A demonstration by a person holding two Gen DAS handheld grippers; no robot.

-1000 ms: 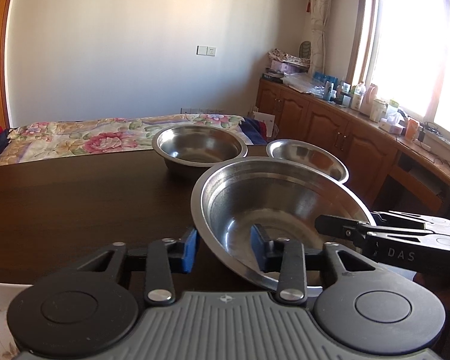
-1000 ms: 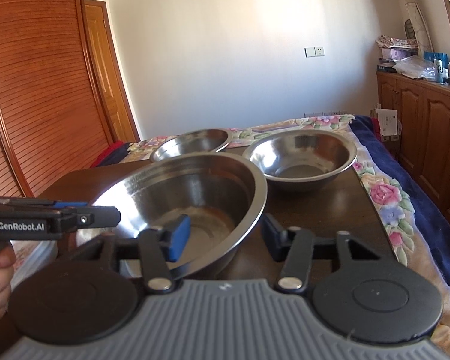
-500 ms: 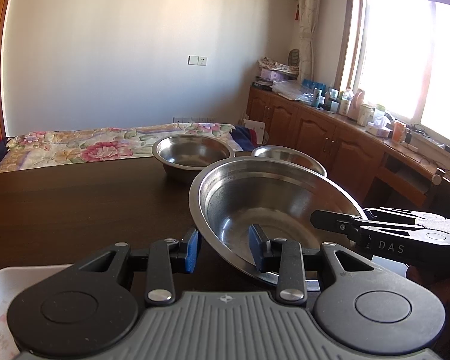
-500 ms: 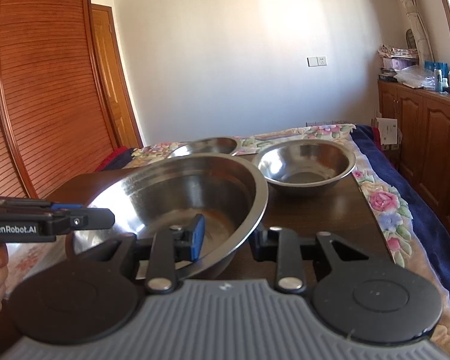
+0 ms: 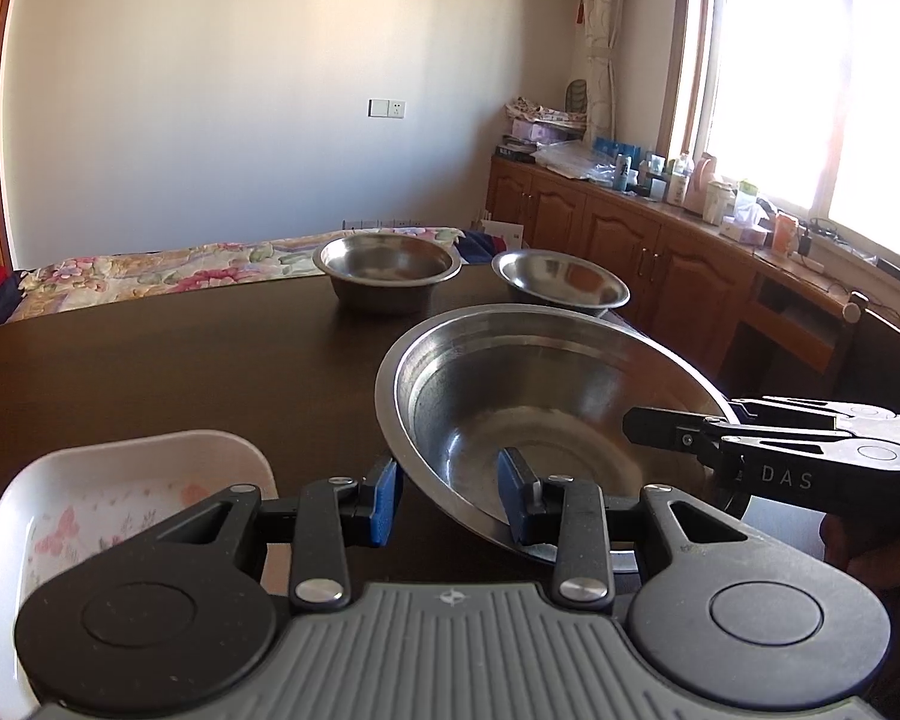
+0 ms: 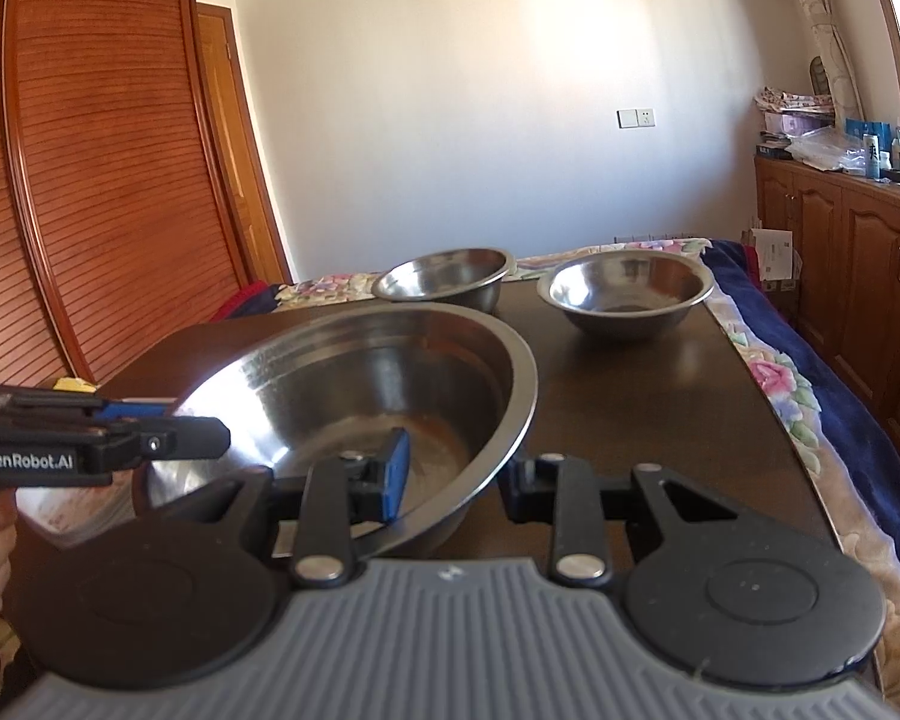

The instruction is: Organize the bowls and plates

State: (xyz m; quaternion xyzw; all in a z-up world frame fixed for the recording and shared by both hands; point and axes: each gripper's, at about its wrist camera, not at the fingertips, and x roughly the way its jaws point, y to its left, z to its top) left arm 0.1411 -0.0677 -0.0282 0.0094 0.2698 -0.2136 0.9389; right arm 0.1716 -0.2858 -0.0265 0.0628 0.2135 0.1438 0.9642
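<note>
1. While both tools grip its rim from opposite sides, the large steel bowl (image 5: 546, 414) sits tilted above the near part of the tabletop (image 5: 168, 372); it seems lifted rather than resting, though its underside is hidden.
2. The left tool (image 5: 447, 495) is clamped on the large steel bowl's near-left rim, one blue pad inside the wall and one outside; the right tool (image 6: 456, 480) has just been closing and now pinches the opposite rim the same way, the wall standing between its pads.
3. Relative to the large steel bowl, the deep small bowl (image 5: 387, 270) stands beyond it at the tabletop's far edge, and the shallow small bowl (image 5: 561, 279) lies beyond and toward the window side; the two are near each other but apart.
4. To the left of the large steel bowl, close under the left tool, lies a white flowered plate (image 5: 114, 498); neither tool touches it.
5. The coming move, as I judge it, turns on this: the large steel bowl is round, so no long axis matters; the white flowered plate lies on the left hand's side, the small bowls straight ahead of both; setting the large steel bowl down level needs both hands moving together.
6. A slip is possible, since each tool holds only thin, smooth rim.
</note>
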